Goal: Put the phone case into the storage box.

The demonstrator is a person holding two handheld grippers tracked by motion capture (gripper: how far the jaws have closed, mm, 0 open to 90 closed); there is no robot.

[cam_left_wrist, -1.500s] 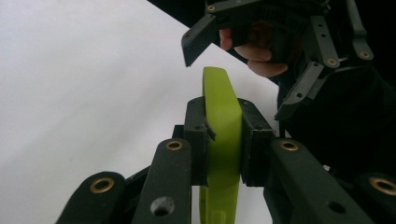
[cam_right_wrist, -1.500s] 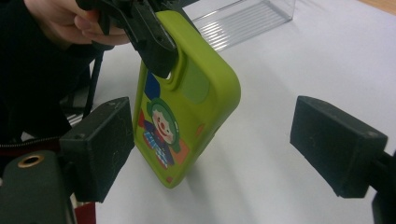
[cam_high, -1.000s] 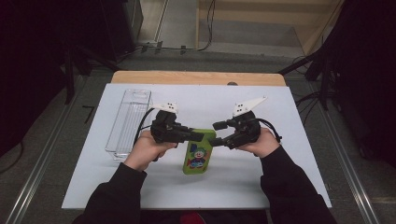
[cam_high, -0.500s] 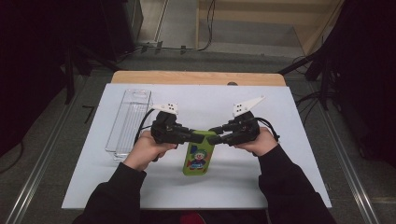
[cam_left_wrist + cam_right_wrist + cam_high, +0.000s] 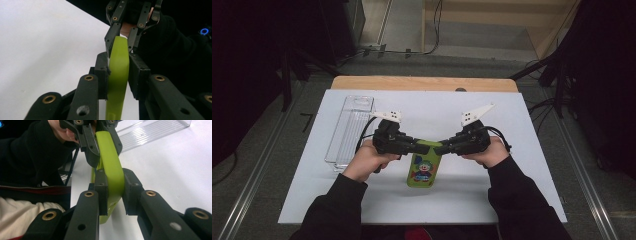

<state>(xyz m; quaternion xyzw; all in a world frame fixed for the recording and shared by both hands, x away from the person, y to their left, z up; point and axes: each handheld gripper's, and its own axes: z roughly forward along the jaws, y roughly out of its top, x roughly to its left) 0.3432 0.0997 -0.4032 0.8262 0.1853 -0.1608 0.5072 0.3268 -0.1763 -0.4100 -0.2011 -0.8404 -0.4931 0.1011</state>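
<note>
A person in black sleeves, seated at a white table [image 5: 522,150] and seen from the fixed camera above, grips one flat lime-green phone case printed with a cartoon clown [image 5: 424,170] from both ends of its top edge.

The left tongs [image 5: 424,148] come in from the left and the right tongs [image 5: 439,148] from the right, their tips nearly meeting over the case's upper end. The case sits near the middle of the table, between the two hands, its printed face up toward the camera.

Along the left tongs' own camera, the green edge of the case [image 5: 117,75] stands between the two black pads, which are closed against it on both sides; the right tongs [image 5: 121,43] pinch the far end of the same edge. These jaws have eased by a sliver in the last half second, yet the pads remain on the case.

From the right tongs' camera, the curved green edge [image 5: 111,170] runs between the pads, which have just been closing and now clamp it; beyond, the left tongs [image 5: 102,147] hold the other end.

A clear ribbed plastic tray [image 5: 350,131], long and narrow, lies at the left of the table, apart from the left hand [image 5: 367,162]. The right hand [image 5: 489,152] rests low over the table.
</note>
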